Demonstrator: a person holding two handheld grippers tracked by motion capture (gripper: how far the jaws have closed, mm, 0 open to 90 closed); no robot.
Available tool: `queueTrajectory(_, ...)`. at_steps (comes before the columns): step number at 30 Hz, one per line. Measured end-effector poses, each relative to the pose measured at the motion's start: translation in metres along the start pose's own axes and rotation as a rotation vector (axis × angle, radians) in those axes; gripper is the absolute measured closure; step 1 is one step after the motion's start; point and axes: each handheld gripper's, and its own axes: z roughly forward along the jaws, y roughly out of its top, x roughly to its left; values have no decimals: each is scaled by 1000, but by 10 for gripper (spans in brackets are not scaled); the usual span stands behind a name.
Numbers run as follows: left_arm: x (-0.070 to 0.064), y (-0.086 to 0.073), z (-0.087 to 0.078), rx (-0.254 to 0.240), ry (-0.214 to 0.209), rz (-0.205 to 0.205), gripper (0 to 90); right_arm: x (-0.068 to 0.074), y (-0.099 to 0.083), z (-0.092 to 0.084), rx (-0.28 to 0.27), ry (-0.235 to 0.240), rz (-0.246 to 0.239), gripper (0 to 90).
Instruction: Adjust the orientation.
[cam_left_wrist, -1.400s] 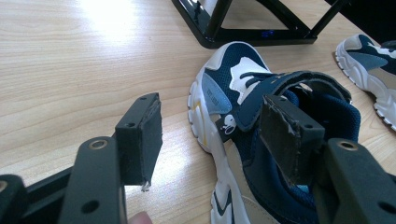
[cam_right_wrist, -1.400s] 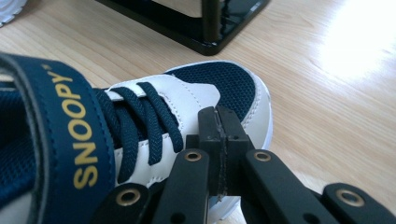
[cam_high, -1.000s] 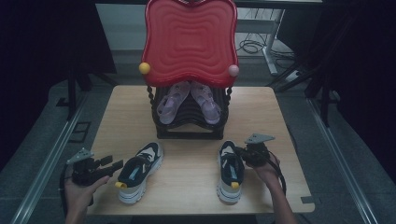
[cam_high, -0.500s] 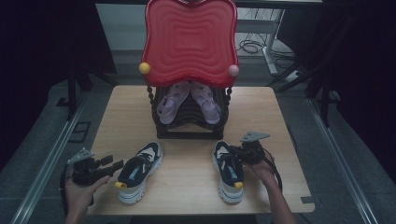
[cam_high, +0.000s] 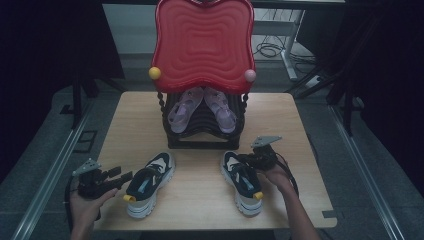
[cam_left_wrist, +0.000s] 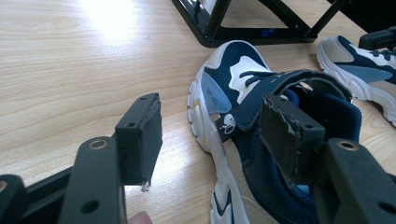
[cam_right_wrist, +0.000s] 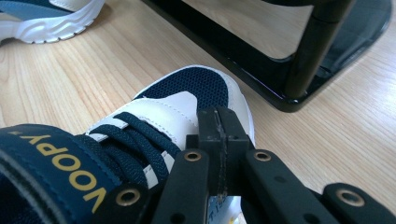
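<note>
Right shoe (cam_high: 243, 182) slid left with right gripper (cam_high: 251, 160), jaws pressed together at its side. Left gripper (cam_high: 121, 176) spread beside left shoe (cam_high: 147, 184). 2 shoes near rack (cam_high: 202, 135); racking likely next.

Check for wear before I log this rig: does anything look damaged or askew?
The left gripper stands open, and its fingertip pads look worn, with chipped, ragged edges. The two sneakers, left and right, splay apart at the toes instead of lying parallel. Nothing is spilled.
</note>
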Motion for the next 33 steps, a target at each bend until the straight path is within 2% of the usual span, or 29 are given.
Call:
queueTrajectory(4,1,0,-1,-2,2,-2,398,-1,1,1,-1,9,-3,894)
queueTrajectory(8,1,0,-2,-4,3,-2,398,-3,0,-2,-22,14,19,889)
queueTrajectory(10,1,0,-2,-5,3,-2,398,-3,0,-4,-31,3,24,868)
queueTrajectory(11,1,0,-3,-8,3,-3,399,-2,0,-6,-31,-19,20,864)
queueTrajectory(14,2,1,-4,-10,6,-3,399,-1,-1,-9,-43,-29,20,864)
queueTrajectory(16,2,0,-4,-13,6,-4,399,3,0,-19,-83,-47,20,864)
queueTrajectory(18,2,1,-4,-11,6,-5,399,4,0,-22,-94,-48,17,864)
queueTrajectory(23,1,1,-5,-16,4,-1,399,11,-2,-41,-141,-63,18,862)
queueTrajectory(24,1,1,-5,-16,3,-2,399,14,-6,-48,-149,-60,31,857)
queueTrajectory(33,-2,2,-6,-21,-2,4,398,21,-30,-75,-173,-74,73,800)
